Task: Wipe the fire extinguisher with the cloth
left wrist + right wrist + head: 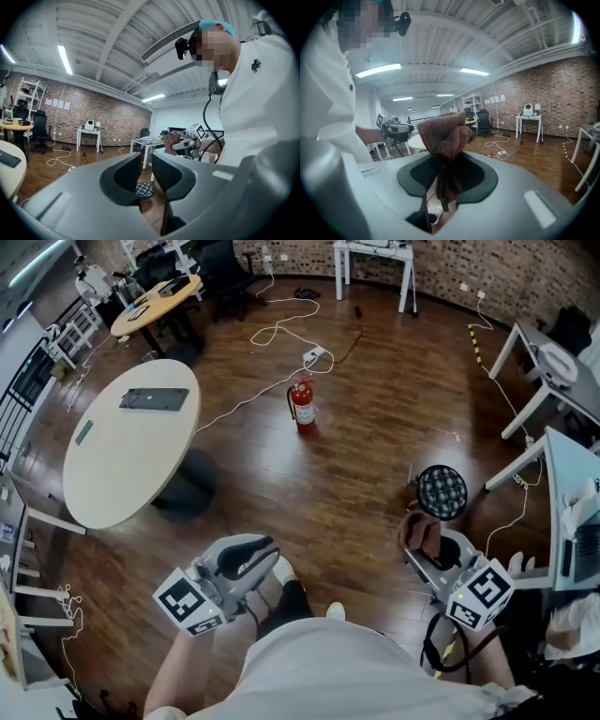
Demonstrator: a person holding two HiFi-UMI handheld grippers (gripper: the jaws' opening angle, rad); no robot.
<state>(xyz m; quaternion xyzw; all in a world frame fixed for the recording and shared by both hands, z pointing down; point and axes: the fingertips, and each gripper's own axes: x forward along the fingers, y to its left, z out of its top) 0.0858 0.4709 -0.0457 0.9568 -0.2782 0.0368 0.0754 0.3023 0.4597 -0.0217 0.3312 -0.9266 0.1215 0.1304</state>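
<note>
The red fire extinguisher (302,407) stands upright on the wooden floor, well ahead of both grippers. My right gripper (424,532) is held low at the right and is shut on a brown cloth (419,531). In the right gripper view the cloth (443,136) bunches above the jaws of this gripper (447,157) and hangs down between them. My left gripper (255,555) hovers at the lower left, far from the extinguisher. In its own view the left gripper (146,157) has its jaws a narrow gap apart, with nothing between them.
A round white table (131,442) with a dark flat device (154,398) stands at the left. White cables (272,334) and a power strip (315,355) lie behind the extinguisher. A round black patterned stool (441,491) stands beside my right gripper. White desks (553,381) line the right side.
</note>
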